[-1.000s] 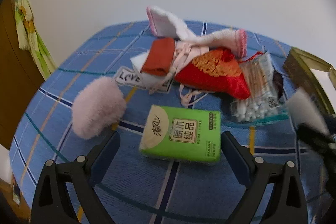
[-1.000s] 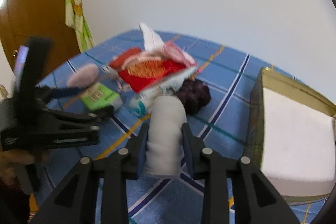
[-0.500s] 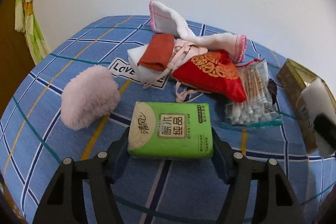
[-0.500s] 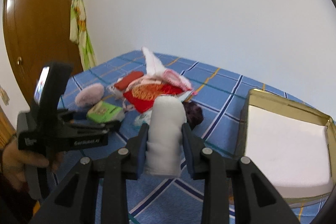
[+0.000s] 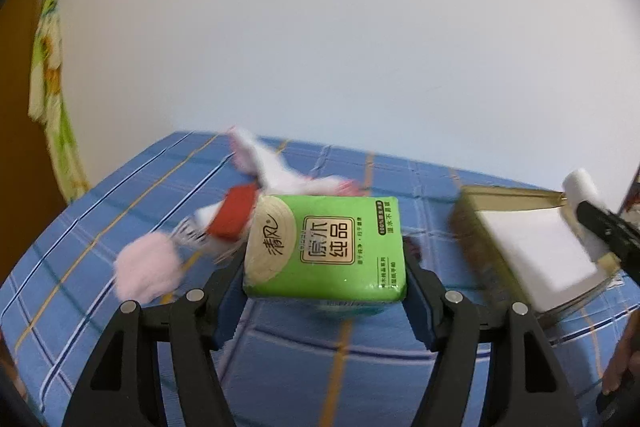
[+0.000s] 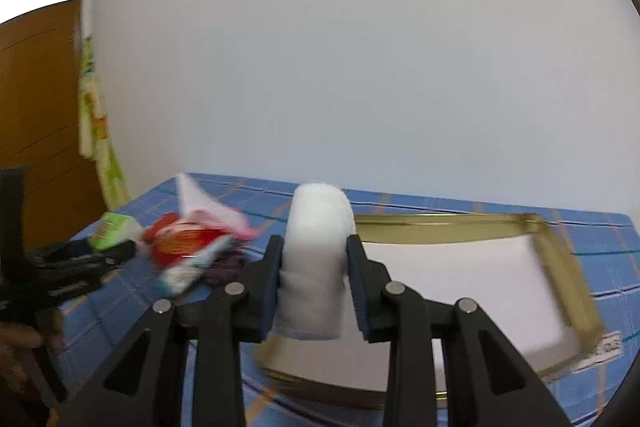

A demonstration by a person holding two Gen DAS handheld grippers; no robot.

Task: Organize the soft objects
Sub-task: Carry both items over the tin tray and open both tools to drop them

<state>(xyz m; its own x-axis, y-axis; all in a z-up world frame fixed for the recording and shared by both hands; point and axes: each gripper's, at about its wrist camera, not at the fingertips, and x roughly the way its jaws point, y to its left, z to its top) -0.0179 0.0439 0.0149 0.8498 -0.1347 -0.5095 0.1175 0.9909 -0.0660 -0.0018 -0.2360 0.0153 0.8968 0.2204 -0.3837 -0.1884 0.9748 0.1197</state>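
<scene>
both tools (image 5: 325, 287) (image 6: 313, 291) loaded; tissue pack (image 5: 326, 247); white roll (image 6: 314, 267)

Blue plaid tablecloth (image 5: 120, 211) with orange and white lines, plain white wall (image 5: 320, 27) behind, brown wooden door (image 6: 36, 107) at left, green-and-yellow floral cloth (image 6: 96, 131) hanging beside it

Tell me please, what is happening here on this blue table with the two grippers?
A person is sorting soft things with a handheld gripper in each hand. The left gripper has just closed on a green tissue pack and holds it above the blue checked tablecloth. The right gripper grips a rolled white cloth over a shallow gold-rimmed box with a white bottom. A pink fluffy puff, a red pouch and other fabrics lie in a pile on the table.
</scene>
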